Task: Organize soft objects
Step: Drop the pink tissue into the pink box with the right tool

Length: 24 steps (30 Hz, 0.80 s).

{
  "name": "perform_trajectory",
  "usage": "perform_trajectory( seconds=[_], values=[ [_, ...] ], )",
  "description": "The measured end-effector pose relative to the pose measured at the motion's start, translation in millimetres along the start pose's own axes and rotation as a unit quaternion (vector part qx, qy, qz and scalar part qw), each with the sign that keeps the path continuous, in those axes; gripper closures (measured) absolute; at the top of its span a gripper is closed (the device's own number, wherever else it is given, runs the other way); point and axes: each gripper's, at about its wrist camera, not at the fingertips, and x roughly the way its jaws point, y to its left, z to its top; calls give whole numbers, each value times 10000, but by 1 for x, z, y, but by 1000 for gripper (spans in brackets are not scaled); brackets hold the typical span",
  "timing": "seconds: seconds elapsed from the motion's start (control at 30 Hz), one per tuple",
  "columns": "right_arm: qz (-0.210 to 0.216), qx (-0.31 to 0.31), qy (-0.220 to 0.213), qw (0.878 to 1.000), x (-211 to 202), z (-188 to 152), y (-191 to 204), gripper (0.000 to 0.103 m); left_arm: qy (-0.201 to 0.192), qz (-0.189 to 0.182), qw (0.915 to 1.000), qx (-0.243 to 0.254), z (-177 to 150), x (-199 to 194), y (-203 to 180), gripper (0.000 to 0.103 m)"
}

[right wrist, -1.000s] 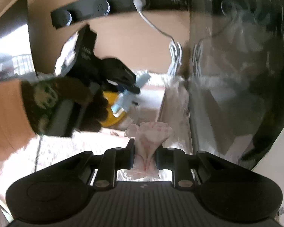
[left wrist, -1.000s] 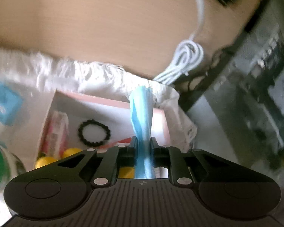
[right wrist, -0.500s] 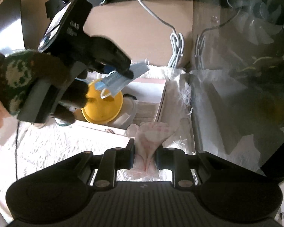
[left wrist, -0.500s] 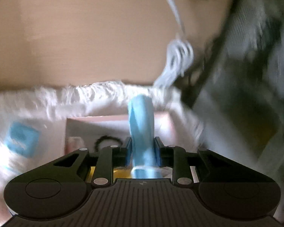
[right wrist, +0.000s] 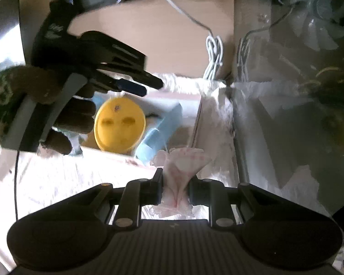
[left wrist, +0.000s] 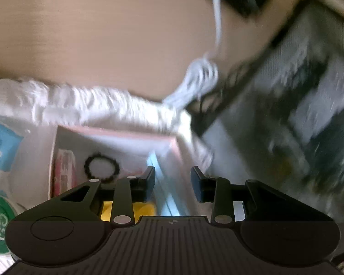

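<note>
While the left tongs (left wrist: 173,183) are opening, nothing is pinched between their pads; the blue face mask (right wrist: 159,130) lies loose inside the pink-edged box (left wrist: 117,133), at centre frame of the right wrist view, beside a yellow lid (right wrist: 119,127). Low in that view, the right tongs (right wrist: 175,190) stand narrow, clamped on a crumpled pink-and-white cloth (right wrist: 183,165). Within the box, left of centre in the left wrist view, lies a black bead bracelet (left wrist: 101,167).
</note>
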Motion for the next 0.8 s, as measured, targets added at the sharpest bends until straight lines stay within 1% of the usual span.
perform_trajectory(
  seconds=[0.07,0.13,0.23,0.27,0.33,0.4,0.47,0.5,0.53,0.57,0.6,0.63,0.67,0.7,0.73,0.77,0.8],
  values=[
    [142,138,-135,9997,-5,10,-2,82,-422,-163,9986,-270,4,-20,7,66],
    [247,255,-274,9990,-6,24,-1,82,-842,-191,9958,-313,3,-44,10,66],
    [312,464,-561,9969,-1,55,2,82,-1242,107,9922,58,-17,-80,11,66],
    [340,540,-634,9959,5,66,4,82,-1318,217,9909,179,-27,-92,13,66],
    [436,853,-610,9935,25,94,8,82,-1367,496,9891,227,-53,-115,24,65],
    [587,1304,-414,9889,51,120,9,82,-1225,779,9893,142,-75,-133,39,66],
    [654,1699,-152,9832,83,142,10,82,-1123,1013,9885,-88,-98,-152,59,66],
    [650,1842,64,9807,103,152,10,82,-1144,1120,9867,-271,-109,-161,70,66],
    [567,1908,261,9796,117,157,12,82,-1159,1193,9852,-421,-117,-170,79,66],
    [420,1931,551,9787,135,163,13,80,-1175,1266,9833,-576,-125,-177,89,66],
    [337,1926,869,9768,154,166,14,73,-1194,1343,9811,-714,-131,-183,98,66],
    [366,1914,1150,9741,171,166,14,59,-1205,1418,9792,-805,-135,-188,104,66],
    [368,1978,1435,9690,185,164,11,54,-1198,1494,9778,-855,-138,-192,110,66],
    [323,2121,1643,9628,194,160,8,51,-1172,1558,9772,-845,-140,-196,115,66],
    [321,2241,1743,9583,198,154,5,51,-1148,1603,9771,-801,-141,-199,119,66],
    [314,2318,1792,9556,200,150,5,51,-1121,1652,9769,-756,-142,-200,122,66],
    [235,2314,1782,9561,198,147,6,51,-1092,1687,9768,-734,-142,-200,125,66]
  ],
)
